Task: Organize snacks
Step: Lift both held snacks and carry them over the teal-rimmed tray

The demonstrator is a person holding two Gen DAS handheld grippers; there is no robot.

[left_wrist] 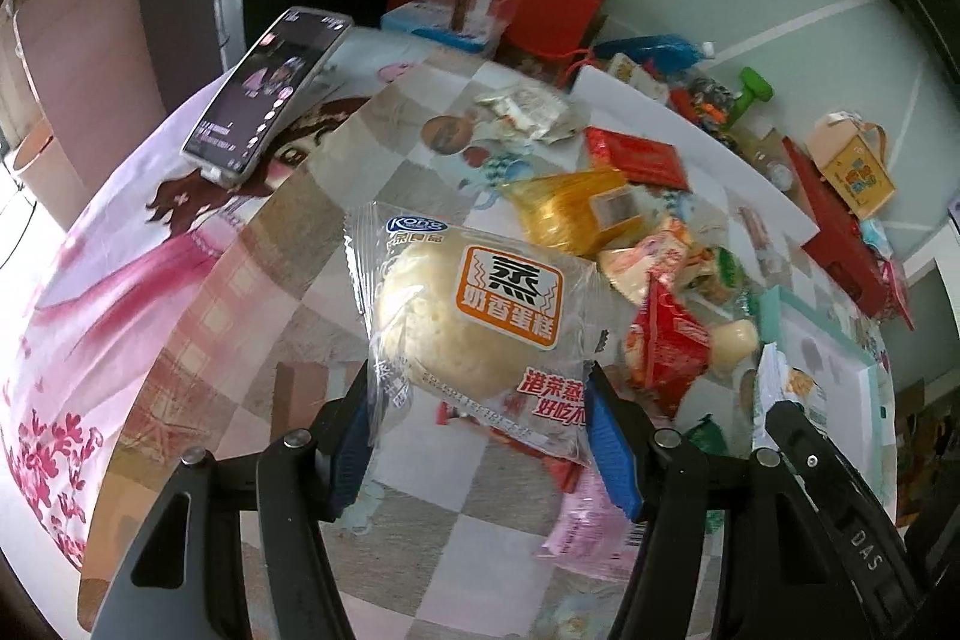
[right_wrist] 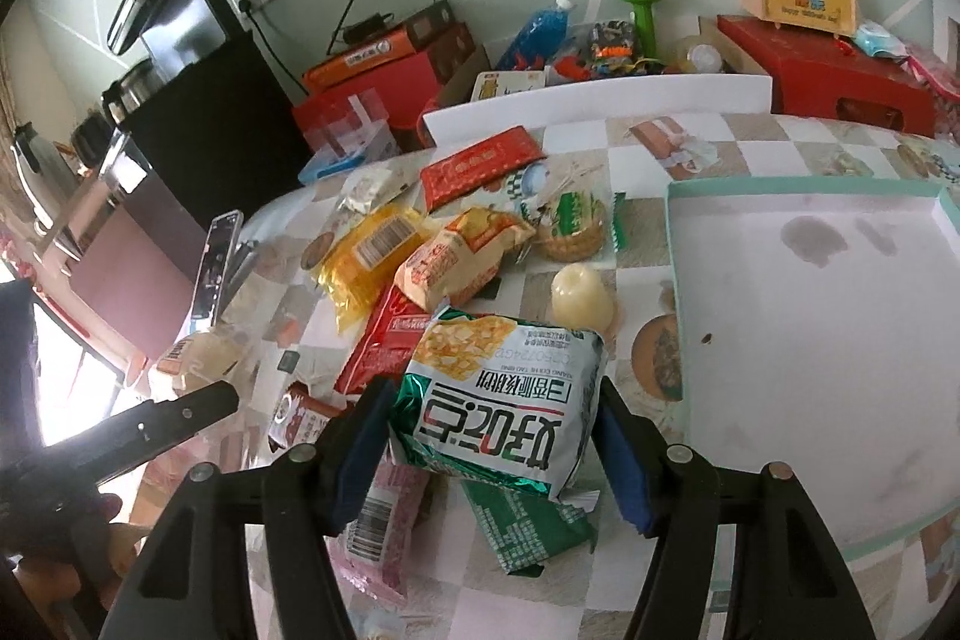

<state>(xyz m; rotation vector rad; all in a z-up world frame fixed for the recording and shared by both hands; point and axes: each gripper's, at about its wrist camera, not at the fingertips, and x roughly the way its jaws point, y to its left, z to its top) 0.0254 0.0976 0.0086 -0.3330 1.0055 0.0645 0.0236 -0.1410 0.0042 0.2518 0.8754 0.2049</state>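
Note:
My left gripper (left_wrist: 480, 430) is shut on a clear-wrapped steamed cake (left_wrist: 474, 322) with an orange label, held above the checkered table. My right gripper (right_wrist: 489, 445) is shut on a white and green biscuit pack (right_wrist: 504, 400), held just above the snack pile. The pile holds a yellow bag (right_wrist: 369, 262), an orange-and-cream pack (right_wrist: 462, 256), a red pack (right_wrist: 384, 346), a pale jelly cup (right_wrist: 582, 295) and a pink pack (right_wrist: 378, 526). A shallow white tray with a teal rim (right_wrist: 681, 244) lies to the right of the pile. The left gripper's body shows in the right wrist view (right_wrist: 150, 430).
A phone (left_wrist: 270, 94) leans on a stand at the table's left. Red boxes (right_wrist: 828, 70), a green dumbbell (right_wrist: 645, 16), a blue bottle (right_wrist: 540, 28) and a white board (right_wrist: 600, 100) line the far edge. A black appliance (right_wrist: 204, 100) stands at the far left.

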